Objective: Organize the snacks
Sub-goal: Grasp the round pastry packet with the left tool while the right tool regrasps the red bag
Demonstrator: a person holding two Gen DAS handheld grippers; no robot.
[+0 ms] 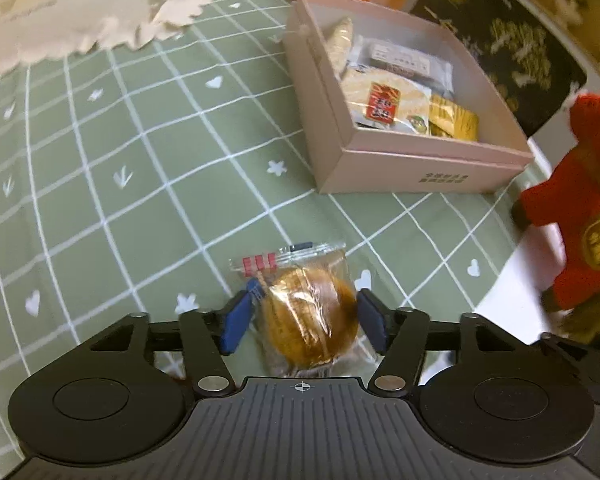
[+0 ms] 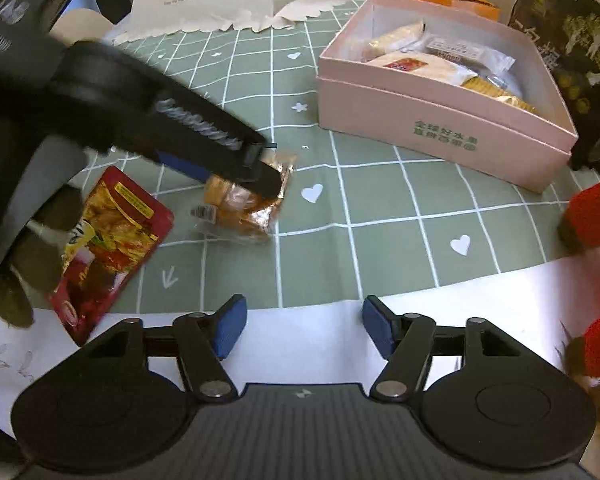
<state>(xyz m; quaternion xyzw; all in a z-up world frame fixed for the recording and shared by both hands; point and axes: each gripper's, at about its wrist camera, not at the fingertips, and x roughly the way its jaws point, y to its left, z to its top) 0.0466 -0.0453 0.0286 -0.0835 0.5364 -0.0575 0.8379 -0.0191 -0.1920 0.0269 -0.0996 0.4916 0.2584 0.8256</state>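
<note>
Your left gripper [image 1: 306,316] points steeply down with its blue pads spread wide on either side of a wrapped golden pastry [image 1: 310,314] lying on the green checked tablecloth [image 1: 140,160]; the pads stand just beside the wrapper and do not seem to press it, so it looks bracketed rather than held. Your right gripper [image 2: 304,326] sits lower in its own view, over the white table edge, jaws wide with nothing between them.

Going left to right in the right wrist view: a red snack pouch [image 2: 112,248] lies loose near your gloved hand [image 2: 28,256]; next comes the pastry [image 2: 244,200] under the left gripper's [image 2: 260,176] dark arm; then the pink box [image 2: 440,120], open, with several packets already inside. A red plush toy [image 2: 596,216] stands at the far right.

Judging from this, the job is partly done: some snacks are boxed, while the pastry and the red pouch are left on the cloth. The likely next step is closing on the pastry and carrying it to the box.

Only the right wrist view shows the red pouch and your hand. The left wrist view alone shows how the pads stand against the pastry, and it looks deeper into the box [image 1: 420,160].
</note>
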